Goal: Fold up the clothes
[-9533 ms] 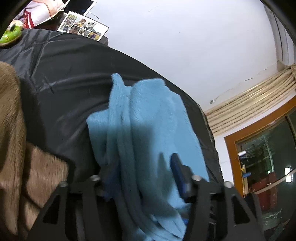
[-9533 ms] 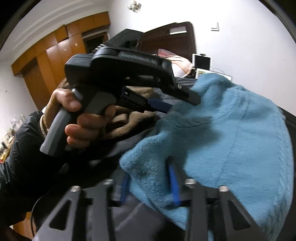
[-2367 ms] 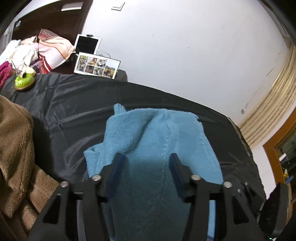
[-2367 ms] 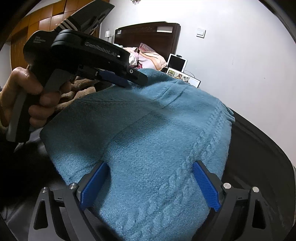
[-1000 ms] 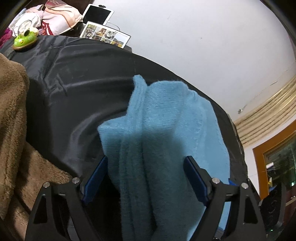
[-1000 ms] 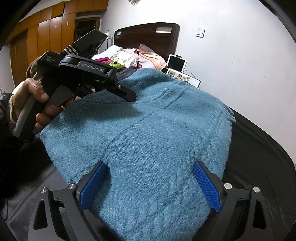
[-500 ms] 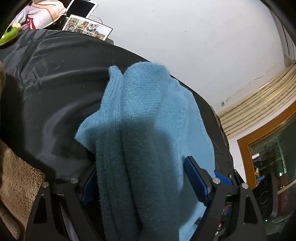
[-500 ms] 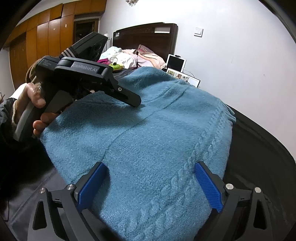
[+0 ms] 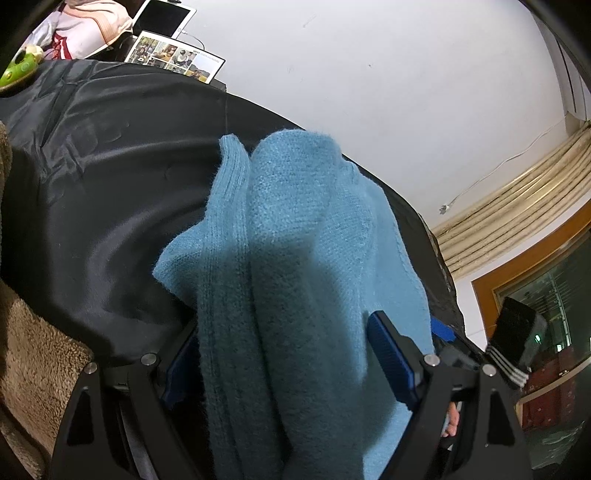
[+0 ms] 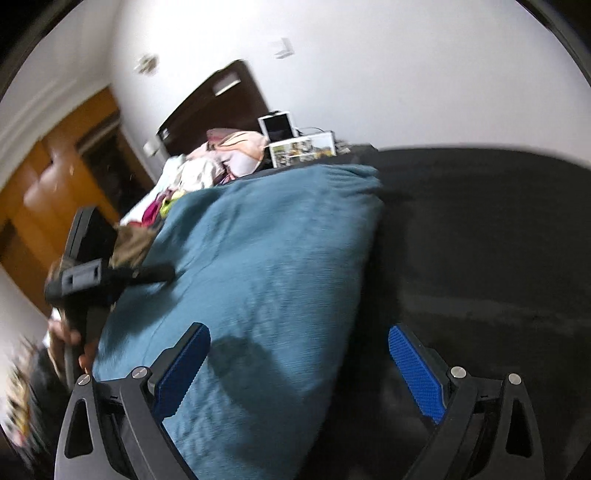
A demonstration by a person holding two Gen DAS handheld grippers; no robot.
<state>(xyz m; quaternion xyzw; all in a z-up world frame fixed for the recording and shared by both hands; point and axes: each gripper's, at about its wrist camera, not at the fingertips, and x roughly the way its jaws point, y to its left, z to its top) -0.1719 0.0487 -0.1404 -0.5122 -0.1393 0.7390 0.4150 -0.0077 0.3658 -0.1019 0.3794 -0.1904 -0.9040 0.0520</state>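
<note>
Blue knit sweater (image 9: 295,258) btwn wide-apart left gripper (image 9: 291,365) pads, right gripper (image 10: 299,373) spread wide, gripping nothing

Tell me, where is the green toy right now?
In the left wrist view, the green toy sits at the far upper-left edge, on the black sheet, beside the pink bedding.

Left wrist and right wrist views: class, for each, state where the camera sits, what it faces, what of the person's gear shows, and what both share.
Left wrist: sits behind the left tongs, facing the blue sweater on the black sheet; both open fingers straddle the fold.
Right wrist: sits behind the open right tongs, facing the sweater's edge; the left tongs and the hand holding them show at left.
Shared: sweater, black sheet, photo board, tablet.
</note>
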